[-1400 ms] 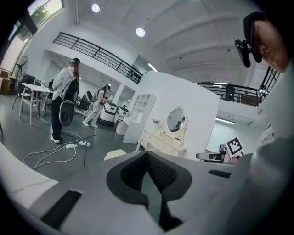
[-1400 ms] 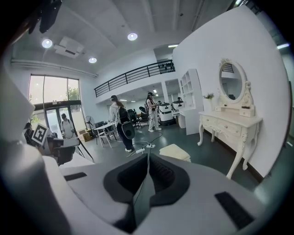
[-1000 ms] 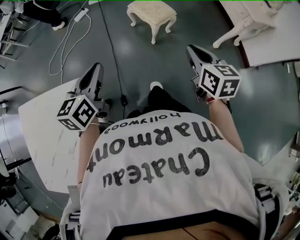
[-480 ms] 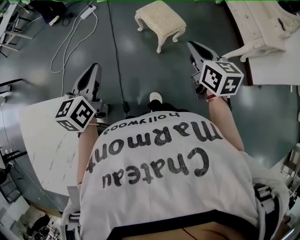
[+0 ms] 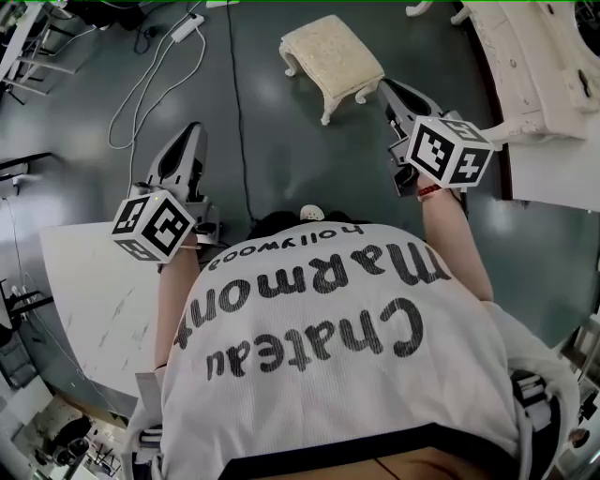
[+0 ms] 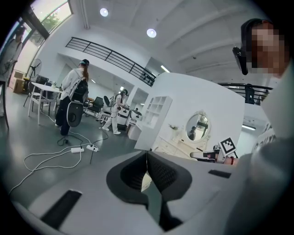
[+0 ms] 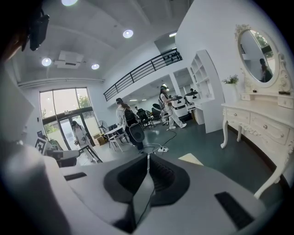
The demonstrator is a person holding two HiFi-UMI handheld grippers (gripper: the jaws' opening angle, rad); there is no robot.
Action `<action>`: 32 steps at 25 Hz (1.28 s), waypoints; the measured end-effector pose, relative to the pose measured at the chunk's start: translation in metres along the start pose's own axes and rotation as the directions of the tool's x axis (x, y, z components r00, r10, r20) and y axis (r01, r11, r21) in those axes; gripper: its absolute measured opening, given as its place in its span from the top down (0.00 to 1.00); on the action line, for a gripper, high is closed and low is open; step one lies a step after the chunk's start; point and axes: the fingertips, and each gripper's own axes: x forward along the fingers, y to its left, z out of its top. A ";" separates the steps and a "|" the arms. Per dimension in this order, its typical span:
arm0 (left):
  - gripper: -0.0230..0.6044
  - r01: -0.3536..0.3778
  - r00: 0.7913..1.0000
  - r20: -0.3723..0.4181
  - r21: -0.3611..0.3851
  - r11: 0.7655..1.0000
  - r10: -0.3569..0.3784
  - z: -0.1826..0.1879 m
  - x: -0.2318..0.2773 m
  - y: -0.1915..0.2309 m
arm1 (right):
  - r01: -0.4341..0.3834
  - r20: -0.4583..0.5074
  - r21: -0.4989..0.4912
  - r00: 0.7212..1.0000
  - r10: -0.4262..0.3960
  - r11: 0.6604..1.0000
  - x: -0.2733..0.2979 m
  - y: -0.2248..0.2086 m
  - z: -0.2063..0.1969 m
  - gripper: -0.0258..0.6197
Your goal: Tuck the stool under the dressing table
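Jaws on left gripper (image 5: 185, 133) and right gripper (image 5: 390, 90) are clenched empty, guessing because the cream cushioned stool (image 5: 333, 58) sits untouched ahead of the right tips, not yet under the white carved dressing table (image 5: 530, 66).

Glossy dark floor, with furniture and cables standing right on it.
The floor (image 5: 281, 141) shines grey-green under the lights. Up top, the cream stool (image 5: 333, 58) stands on it, apart from the white dressing table (image 5: 530, 66) at the right edge. On the left, a white cable (image 5: 138, 94) loops up to a power strip (image 5: 190, 26). A black cable (image 5: 236, 112) runs down the middle. A white slab (image 5: 94, 291) covers the lower left.
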 end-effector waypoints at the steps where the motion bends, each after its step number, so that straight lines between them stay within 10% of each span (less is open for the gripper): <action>1: 0.93 0.000 1.000 0.000 0.000 1.000 0.000 0.000 0.006 0.001 | -0.004 -0.001 0.000 1.000 0.004 1.000 0.005 -0.003 0.000 0.91; 12: 0.93 -0.034 0.999 -0.028 -0.017 0.999 0.034 0.003 0.050 0.045 | -0.005 -0.069 0.050 0.998 0.009 0.999 0.068 -0.024 -0.011 0.91; 32: 0.93 0.095 0.995 -0.033 0.048 0.994 -0.094 0.128 0.203 0.165 | 0.056 -0.008 0.229 0.998 -0.056 0.972 0.240 -0.039 0.079 0.91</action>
